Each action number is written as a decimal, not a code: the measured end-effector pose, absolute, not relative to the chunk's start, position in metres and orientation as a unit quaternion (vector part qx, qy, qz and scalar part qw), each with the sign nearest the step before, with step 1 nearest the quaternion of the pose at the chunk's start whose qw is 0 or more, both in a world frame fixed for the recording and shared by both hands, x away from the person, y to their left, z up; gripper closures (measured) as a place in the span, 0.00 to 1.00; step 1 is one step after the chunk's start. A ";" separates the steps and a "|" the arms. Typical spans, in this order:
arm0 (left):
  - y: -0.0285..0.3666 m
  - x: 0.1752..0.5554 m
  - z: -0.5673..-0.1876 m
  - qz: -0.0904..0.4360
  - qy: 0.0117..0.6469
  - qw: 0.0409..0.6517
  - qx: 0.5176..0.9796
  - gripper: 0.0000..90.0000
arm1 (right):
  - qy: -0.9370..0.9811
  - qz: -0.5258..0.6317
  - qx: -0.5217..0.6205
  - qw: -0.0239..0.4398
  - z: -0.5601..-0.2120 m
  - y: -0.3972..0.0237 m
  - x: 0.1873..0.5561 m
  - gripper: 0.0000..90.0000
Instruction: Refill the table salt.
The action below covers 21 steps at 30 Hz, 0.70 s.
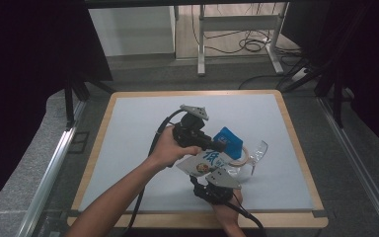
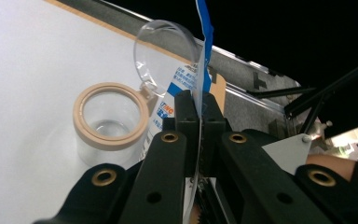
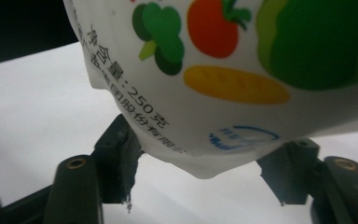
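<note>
Pouch [image 3: 242,70] bottom between right tongs [image 3: 200,168], contact perhaps unclear

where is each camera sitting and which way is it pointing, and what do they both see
high view: above the person's side, looking forward and down at the table; forearms, left gripper, right gripper.
left gripper view: along shut jaws clamping the bag, jar beyond.
right gripper view: along jaws flanking the bag's bulging bottom.
shared: the bag, the table.
</note>
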<state>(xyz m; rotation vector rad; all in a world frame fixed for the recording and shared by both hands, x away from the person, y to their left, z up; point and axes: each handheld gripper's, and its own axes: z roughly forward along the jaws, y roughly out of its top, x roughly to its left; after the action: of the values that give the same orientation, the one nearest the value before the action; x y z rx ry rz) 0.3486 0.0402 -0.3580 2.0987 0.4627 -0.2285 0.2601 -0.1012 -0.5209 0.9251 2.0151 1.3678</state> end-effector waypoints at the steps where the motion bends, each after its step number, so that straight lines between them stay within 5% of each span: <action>1: 0.038 0.353 -0.362 -0.095 0.197 0.470 0.855 1.00 | 0.746 0.509 0.347 0.255 -0.522 -0.102 0.261 0.41; 9: 0.027 0.370 -0.372 -0.096 0.222 0.462 0.853 1.00 | 0.738 0.526 0.370 0.203 -0.525 -0.102 0.264 0.42; 21: 0.016 0.381 -0.375 -0.082 0.238 0.443 0.860 1.00 | 0.730 0.531 0.386 0.191 -0.523 -0.104 0.268 0.44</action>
<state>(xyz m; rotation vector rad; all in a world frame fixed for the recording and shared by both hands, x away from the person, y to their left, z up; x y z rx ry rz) 0.3808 0.0159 -0.3755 2.1344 0.5904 -0.2036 0.2676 -0.1038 -0.5231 1.0838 2.0505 1.4899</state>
